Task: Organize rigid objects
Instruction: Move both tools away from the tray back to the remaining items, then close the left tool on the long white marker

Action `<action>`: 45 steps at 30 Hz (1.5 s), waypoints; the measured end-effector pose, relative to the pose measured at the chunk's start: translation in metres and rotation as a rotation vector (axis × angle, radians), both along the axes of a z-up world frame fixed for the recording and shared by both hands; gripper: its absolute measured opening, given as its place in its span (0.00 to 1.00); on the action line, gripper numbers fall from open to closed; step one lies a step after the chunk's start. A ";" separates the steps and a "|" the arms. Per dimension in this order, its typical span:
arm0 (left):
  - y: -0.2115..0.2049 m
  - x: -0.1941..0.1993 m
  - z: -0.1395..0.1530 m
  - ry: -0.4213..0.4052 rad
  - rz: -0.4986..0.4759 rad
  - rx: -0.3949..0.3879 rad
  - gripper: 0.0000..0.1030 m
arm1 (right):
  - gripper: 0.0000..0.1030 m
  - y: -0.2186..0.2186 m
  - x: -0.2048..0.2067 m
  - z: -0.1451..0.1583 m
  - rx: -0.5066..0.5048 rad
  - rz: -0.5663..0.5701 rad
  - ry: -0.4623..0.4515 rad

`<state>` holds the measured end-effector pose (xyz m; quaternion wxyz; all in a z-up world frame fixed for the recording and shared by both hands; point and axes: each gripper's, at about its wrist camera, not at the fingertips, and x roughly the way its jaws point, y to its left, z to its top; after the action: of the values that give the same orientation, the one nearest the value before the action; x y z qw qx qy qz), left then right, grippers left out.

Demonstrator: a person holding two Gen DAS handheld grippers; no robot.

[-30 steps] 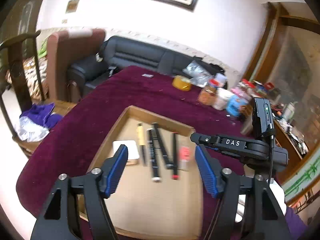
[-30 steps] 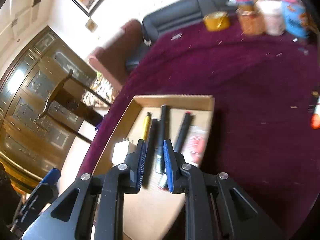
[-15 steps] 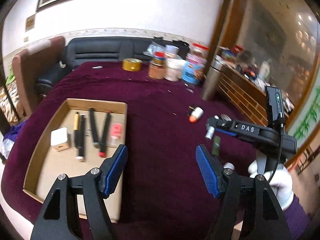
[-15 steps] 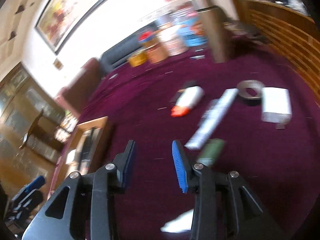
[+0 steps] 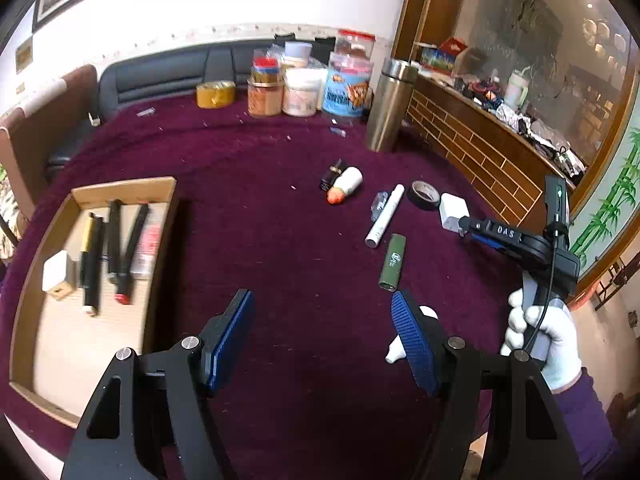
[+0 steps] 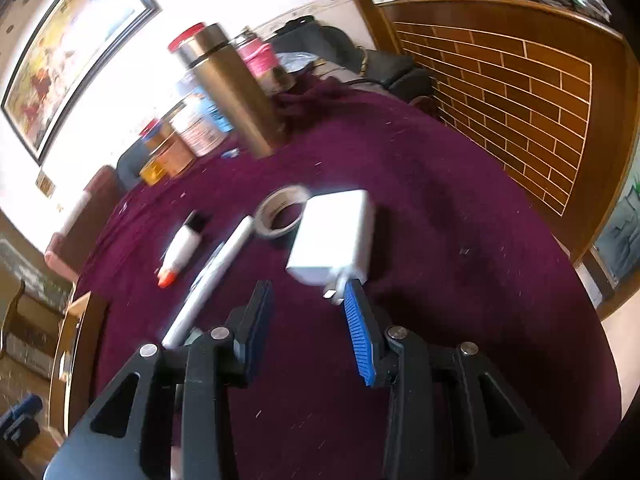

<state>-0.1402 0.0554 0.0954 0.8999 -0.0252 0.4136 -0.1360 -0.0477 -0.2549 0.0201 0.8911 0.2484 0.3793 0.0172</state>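
A: Status?
B: Right claw (image 6: 308, 300) spread, empty, just short of white charger (image 6: 334, 236) on maroon cloth (image 6: 460, 208); its plug touches my blue pad (image 6: 358, 336).
A: Left?
B: Left claw (image 5: 322, 338) spread wide, empty. Tray (image 5: 124, 188) with pens (image 5: 114, 240) sits on my left.

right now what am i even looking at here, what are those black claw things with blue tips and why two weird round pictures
Those are two handheld grippers, one in each of a person's hands; no robot. Each carries a fisheye camera looking along its own fingers, hence two round pictures. The left gripper is open and empty over the purple tablecloth. The left view also shows the right one from outside, held by a gloved hand. The right gripper is open, reaching toward a white charger block, not holding it. Nearby lie a tape ring, a white marker and a green lighter. A cardboard tray already holds pens.
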 end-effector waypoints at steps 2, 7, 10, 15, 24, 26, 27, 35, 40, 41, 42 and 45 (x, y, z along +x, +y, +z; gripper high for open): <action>-0.008 0.009 -0.007 0.017 -0.005 0.007 0.63 | 0.36 -0.005 0.005 -0.002 0.005 -0.010 -0.014; -0.024 0.042 -0.028 0.067 -0.012 0.057 0.63 | 0.36 -0.006 0.001 -0.004 0.020 -0.016 -0.036; -0.038 0.068 -0.040 0.085 -0.020 0.073 0.63 | 0.36 -0.004 -0.002 -0.003 0.011 -0.017 -0.052; -0.066 0.110 -0.047 0.026 -0.023 0.159 0.63 | 0.36 -0.003 -0.002 -0.002 -0.008 -0.020 -0.062; -0.113 0.153 -0.076 0.090 -0.077 0.132 0.62 | 0.36 -0.006 -0.006 0.002 -0.015 -0.045 -0.089; -0.124 0.154 -0.088 0.113 -0.085 0.191 0.63 | 0.36 -0.006 -0.007 0.002 -0.015 -0.048 -0.091; -0.127 0.151 -0.090 0.088 -0.082 0.206 0.64 | 0.36 -0.007 -0.007 0.002 -0.015 -0.050 -0.092; -0.123 0.135 -0.083 0.102 -0.165 0.219 0.11 | 0.36 -0.008 -0.006 0.002 -0.019 -0.063 -0.087; -0.102 0.115 -0.084 0.096 -0.178 0.221 0.10 | 0.36 -0.008 -0.006 0.002 -0.024 -0.069 -0.076; -0.094 0.111 -0.083 0.095 -0.174 0.218 0.11 | 0.36 -0.008 -0.005 0.002 -0.025 -0.069 -0.074; -0.086 0.106 -0.082 0.090 -0.169 0.215 0.11 | 0.36 -0.008 -0.005 0.001 -0.027 -0.070 -0.070; -0.068 0.099 -0.076 0.066 -0.152 0.204 0.11 | 0.36 -0.009 -0.005 0.001 -0.033 -0.074 -0.062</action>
<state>-0.0415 -0.0122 0.0192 0.8707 0.0934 0.4554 -0.1603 -0.0523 -0.2636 0.0208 0.9064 0.2469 0.3425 -0.0144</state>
